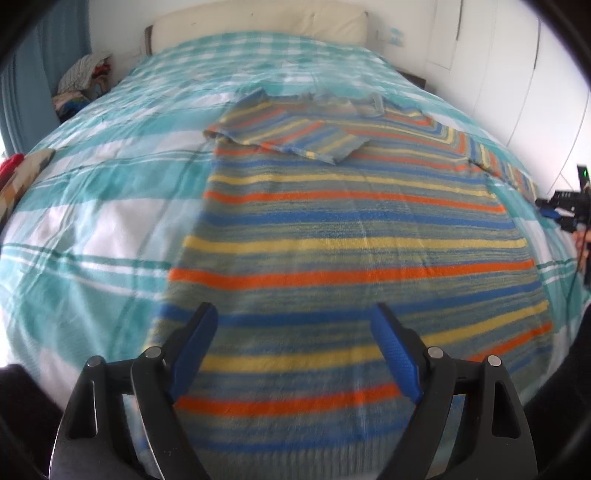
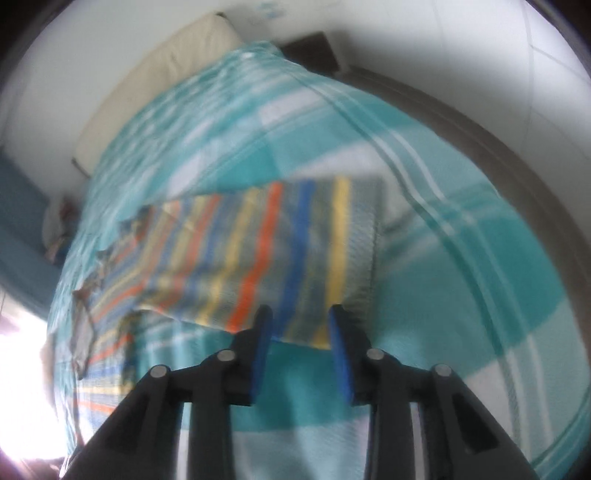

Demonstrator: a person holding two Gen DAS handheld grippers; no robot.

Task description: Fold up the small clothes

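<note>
A striped knit sweater (image 1: 351, 236) in blue, yellow, orange and grey-green lies flat on the bed. Its left sleeve (image 1: 288, 136) is folded across the chest. Its right sleeve (image 1: 506, 166) stretches out to the right. My left gripper (image 1: 293, 317) is open and hovers over the sweater's hem, holding nothing. My right gripper (image 2: 301, 317) is open, its blue pads level with the cuff end of the right sleeve (image 2: 280, 240), which lies just ahead of them. The right gripper also shows in the left wrist view (image 1: 565, 210) at the far right edge.
The bed has a teal and white checked cover (image 1: 110, 206) and a cream headboard (image 1: 258, 22). A pile of clothes (image 1: 81, 81) sits beside the bed at the far left. A patterned item (image 1: 18, 177) lies at the left edge. White wardrobe doors (image 1: 517, 74) stand to the right.
</note>
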